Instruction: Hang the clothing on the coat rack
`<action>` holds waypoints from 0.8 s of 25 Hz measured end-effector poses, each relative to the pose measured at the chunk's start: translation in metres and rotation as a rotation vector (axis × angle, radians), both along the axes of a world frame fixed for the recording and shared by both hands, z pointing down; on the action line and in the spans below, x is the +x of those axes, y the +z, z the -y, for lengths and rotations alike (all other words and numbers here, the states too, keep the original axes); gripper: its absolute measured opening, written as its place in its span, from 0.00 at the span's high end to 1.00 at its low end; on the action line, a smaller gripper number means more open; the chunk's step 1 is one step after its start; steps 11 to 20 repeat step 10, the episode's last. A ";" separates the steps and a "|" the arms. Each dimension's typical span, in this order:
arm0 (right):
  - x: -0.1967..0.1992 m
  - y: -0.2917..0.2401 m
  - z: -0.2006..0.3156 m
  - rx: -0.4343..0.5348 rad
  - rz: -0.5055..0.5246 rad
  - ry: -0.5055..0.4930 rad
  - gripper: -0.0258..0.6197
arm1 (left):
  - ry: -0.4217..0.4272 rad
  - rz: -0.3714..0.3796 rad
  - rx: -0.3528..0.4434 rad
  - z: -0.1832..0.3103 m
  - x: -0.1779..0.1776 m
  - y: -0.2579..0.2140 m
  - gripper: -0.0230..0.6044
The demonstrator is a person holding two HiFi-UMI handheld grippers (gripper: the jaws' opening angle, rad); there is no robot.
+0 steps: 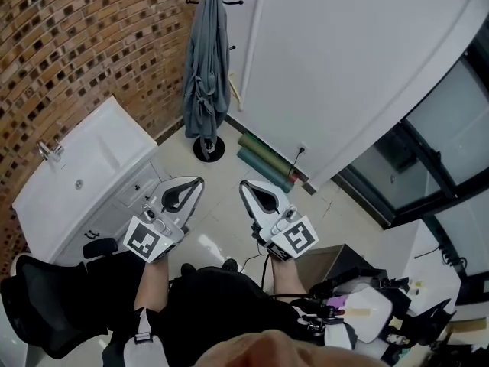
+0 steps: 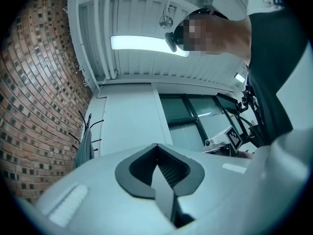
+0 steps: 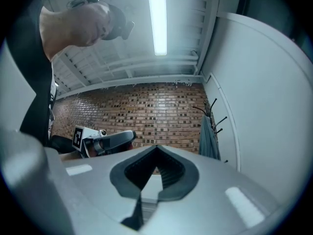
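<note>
Head view: your grey robe (image 1: 205,67), soft limp cloth, already hangs on the thin dark coat rack (image 1: 208,150), upper middle; hanging looks done, so next just back away.
Left gripper view: left gripper (image 2: 156,146) jaws pressed together, holding nothing; smooth white shell.
Right gripper view: right gripper (image 3: 156,147) jaws closed, empty; rough brick wall (image 3: 146,106) behind.

pale floor (image 1: 221,205): coat rack base (image 1: 208,149), two green rolls (image 1: 263,159) by wall, white sink cabinet (image 1: 84,174).
</note>
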State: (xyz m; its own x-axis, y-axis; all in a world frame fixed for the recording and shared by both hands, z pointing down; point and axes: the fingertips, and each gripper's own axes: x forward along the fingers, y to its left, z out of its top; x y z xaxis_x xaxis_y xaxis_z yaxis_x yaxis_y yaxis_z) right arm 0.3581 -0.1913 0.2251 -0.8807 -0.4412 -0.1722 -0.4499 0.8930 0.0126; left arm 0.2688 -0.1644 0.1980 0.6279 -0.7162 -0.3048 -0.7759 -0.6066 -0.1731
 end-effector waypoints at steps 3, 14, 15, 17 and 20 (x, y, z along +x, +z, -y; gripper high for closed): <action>0.012 0.004 -0.001 0.006 0.010 0.004 0.96 | 0.000 0.005 -0.006 0.001 0.010 0.002 0.96; 0.049 0.007 -0.008 0.013 0.010 0.014 0.96 | 0.005 0.011 0.002 -0.005 0.047 0.002 0.96; 0.049 0.007 -0.008 0.013 0.010 0.014 0.96 | 0.005 0.011 0.002 -0.005 0.047 0.002 0.96; 0.049 0.007 -0.008 0.013 0.010 0.014 0.96 | 0.005 0.011 0.002 -0.005 0.047 0.002 0.96; 0.049 0.007 -0.008 0.013 0.010 0.014 0.96 | 0.005 0.011 0.002 -0.005 0.047 0.002 0.96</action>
